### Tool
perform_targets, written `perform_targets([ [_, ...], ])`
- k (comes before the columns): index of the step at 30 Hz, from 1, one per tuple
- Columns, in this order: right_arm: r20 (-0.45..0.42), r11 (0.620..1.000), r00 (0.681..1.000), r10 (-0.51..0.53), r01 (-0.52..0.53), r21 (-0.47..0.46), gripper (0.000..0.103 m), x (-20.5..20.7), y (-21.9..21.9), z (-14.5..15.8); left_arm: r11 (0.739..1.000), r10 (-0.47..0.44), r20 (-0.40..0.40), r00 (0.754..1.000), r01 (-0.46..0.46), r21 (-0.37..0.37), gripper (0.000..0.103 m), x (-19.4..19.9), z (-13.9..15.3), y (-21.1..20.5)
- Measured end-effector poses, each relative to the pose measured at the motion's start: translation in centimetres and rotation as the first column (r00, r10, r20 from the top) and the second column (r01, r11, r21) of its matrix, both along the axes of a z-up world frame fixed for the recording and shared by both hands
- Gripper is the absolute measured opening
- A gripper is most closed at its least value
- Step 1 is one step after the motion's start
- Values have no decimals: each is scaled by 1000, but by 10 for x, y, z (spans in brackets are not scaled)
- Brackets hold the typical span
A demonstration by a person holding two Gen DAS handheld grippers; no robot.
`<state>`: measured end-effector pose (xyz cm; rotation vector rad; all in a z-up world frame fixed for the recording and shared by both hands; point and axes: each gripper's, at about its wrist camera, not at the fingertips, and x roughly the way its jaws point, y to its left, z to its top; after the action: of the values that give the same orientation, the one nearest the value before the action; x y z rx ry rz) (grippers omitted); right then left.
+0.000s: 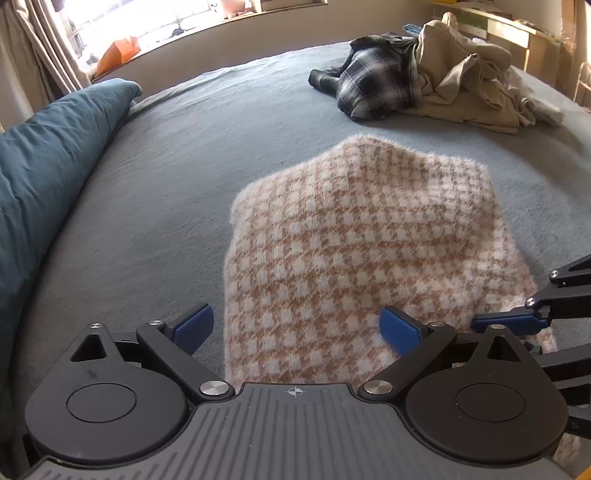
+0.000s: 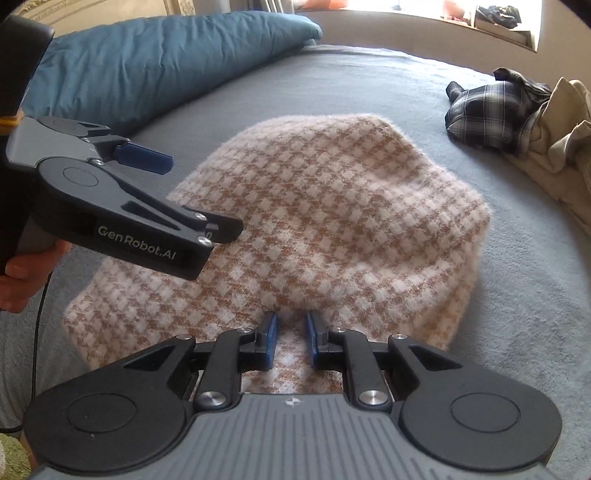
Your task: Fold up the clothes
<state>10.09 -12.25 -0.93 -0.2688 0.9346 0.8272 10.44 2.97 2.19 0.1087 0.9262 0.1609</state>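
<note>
A pink-and-tan houndstooth knit garment (image 1: 351, 240) lies folded on the grey bed (image 1: 166, 166); it also shows in the right wrist view (image 2: 332, 206). My left gripper (image 1: 297, 326) is open, its blue fingers spread wide over the garment's near left edge, holding nothing. It also shows from the side in the right wrist view (image 2: 162, 173). My right gripper (image 2: 291, 339) has its jaws narrowed on a raised fold at the garment's near edge, with cloth between the pads. Its finger (image 1: 509, 321) shows in the left wrist view at the garment's right corner.
A heap of clothes, a dark plaid shirt (image 1: 373, 88) and beige garments (image 1: 469, 85), lies at the far right of the bed. A teal duvet (image 1: 48, 155) runs along the left side. A window sill (image 1: 184, 29) lies beyond.
</note>
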Motion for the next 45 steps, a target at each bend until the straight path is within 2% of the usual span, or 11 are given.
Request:
perform_targets([
  [4, -23, 1000, 1000, -11, 11, 7, 18, 3, 0, 0, 1000, -13, -9, 1000, 13, -7, 98, -5, 6, -1],
  [10, -10, 1000, 1000, -5, 5, -7, 18, 1, 2, 0, 989, -69, 70, 995, 78, -123, 99, -52, 25, 29],
  [15, 3, 1000, 1000, -4, 4, -12, 18, -1, 2, 0, 993, -117, -31, 993, 116, -31, 98, -79, -18, 24],
  [17, 4, 1000, 1000, -1, 1, -16, 18, -1, 3, -1, 994, -113, 1, 994, 113, -13, 103, -81, -37, 25],
  [22, 9, 1000, 1000, 1, -1, -13, 18, 1, 0, -1, 960, -41, -24, 999, 33, -277, 98, -73, -32, 64],
  [24, -2, 1000, 1000, -3, 3, 4, 18, 3, -3, -2, 949, -48, 35, 998, 57, -310, 95, -88, -21, 72],
  [27, -20, 999, 1000, -15, 16, 31, 18, 5, -7, -3, 944, -136, 127, 983, 167, -285, 95, -118, -11, 78],
  [31, -25, 999, 999, -21, 22, 36, 18, 4, -6, -3, 936, -287, 117, 951, 304, -176, 95, -150, -23, 60],
  [35, -25, 999, 999, -20, 21, 27, 18, 4, -5, -2, 967, -255, 107, 961, 257, -4, 75, -154, -43, 36],
  [43, -21, 999, 999, -37, 37, 18, 18, 1, -3, -1, 983, -167, 188, 968, 178, -43, 71, -151, -47, 45],
  [45, -23, 999, 999, -38, 39, 14, 18, 2, -2, 0, 985, -168, 199, 966, 170, 7, 72, -151, -49, 42],
])
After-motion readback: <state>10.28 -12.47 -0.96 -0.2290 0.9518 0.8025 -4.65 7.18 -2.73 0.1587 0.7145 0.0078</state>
